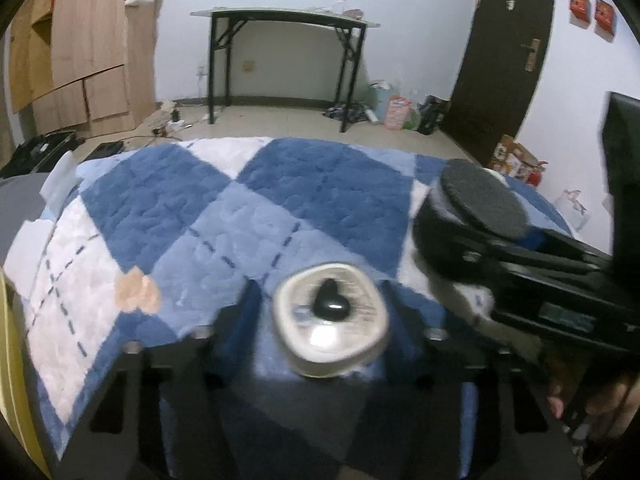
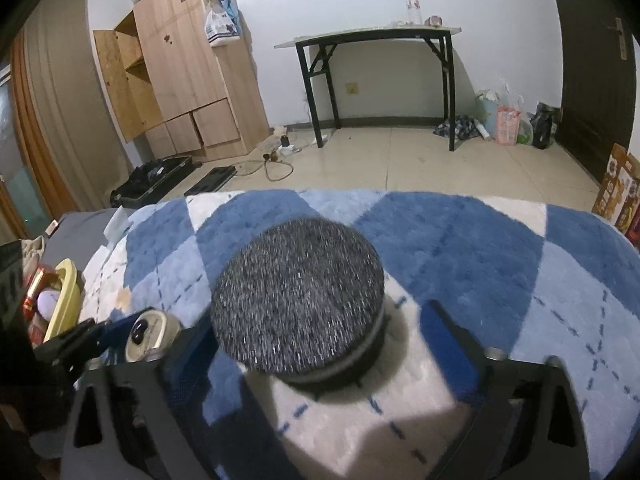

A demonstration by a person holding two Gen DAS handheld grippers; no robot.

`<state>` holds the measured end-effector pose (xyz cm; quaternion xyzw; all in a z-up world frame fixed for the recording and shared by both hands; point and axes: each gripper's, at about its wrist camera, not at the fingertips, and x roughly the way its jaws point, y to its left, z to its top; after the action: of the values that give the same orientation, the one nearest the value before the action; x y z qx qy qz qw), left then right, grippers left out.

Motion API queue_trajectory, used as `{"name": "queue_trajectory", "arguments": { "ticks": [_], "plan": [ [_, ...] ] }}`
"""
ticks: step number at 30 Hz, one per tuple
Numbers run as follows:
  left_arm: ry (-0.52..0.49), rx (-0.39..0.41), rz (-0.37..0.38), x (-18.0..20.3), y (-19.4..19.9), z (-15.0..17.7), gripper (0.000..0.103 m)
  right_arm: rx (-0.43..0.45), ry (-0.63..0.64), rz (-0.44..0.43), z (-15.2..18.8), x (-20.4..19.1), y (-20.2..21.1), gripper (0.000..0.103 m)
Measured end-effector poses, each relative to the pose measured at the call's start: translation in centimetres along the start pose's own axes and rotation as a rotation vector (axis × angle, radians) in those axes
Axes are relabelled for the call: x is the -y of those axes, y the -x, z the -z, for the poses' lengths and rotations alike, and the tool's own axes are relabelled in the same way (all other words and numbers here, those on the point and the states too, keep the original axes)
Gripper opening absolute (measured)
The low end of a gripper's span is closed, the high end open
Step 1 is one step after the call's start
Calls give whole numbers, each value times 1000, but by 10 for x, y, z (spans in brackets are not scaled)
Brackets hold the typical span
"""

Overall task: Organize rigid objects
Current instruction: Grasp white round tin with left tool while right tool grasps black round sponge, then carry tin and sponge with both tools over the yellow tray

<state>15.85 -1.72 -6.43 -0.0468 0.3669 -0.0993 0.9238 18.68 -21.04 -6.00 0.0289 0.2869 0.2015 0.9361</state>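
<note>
My left gripper [image 1: 320, 292] has its jaws spread on either side of a small cream case with a black knob [image 1: 331, 320], which stands between the fingers above the blue-and-white checked blanket [image 1: 168, 208]; I cannot tell whether the pads touch it. My right gripper [image 2: 316, 312] has its jaws wide around a round black speaker with a grey fabric top [image 2: 298, 296]; contact is unclear. The speaker also shows in the left wrist view [image 1: 480, 200], and the cream case in the right wrist view [image 2: 146, 334].
A yellow basket [image 2: 66, 300] with small items stands at the blanket's left edge. Beyond the bed are a tiled floor, a black folding table [image 2: 376, 36], a wooden wardrobe [image 2: 188, 64], cables and bags on the floor, and a dark door [image 1: 504, 40].
</note>
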Motion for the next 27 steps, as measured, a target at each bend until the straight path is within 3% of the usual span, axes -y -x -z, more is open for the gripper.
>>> {"name": "queue_trajectory", "arguments": {
  "ticks": [1, 9, 15, 18, 22, 27],
  "plan": [
    [-3, 3, -2, 0, 1, 0, 52, -16, 7, -7, 0, 0, -4, 72],
    [-29, 22, 14, -3, 17, -3, 52, 8, 1, -36, 1, 3, -1, 69],
    [8, 52, 34, -33, 85, -15, 52, 61, 74, -100, 5, -20, 32, 69],
    [-9, 104, -3, -58, 138, -24, 52, 49, 114, -205, 2, -51, 51, 69],
    [-37, 126, -114, -105, 201, -20, 52, 48, 218, -343, -6, -114, 69, 69],
    [18, 134, -249, -171, 250, -1, 52, -47, 346, -495, -12, -210, 48, 69]
  ]
}}
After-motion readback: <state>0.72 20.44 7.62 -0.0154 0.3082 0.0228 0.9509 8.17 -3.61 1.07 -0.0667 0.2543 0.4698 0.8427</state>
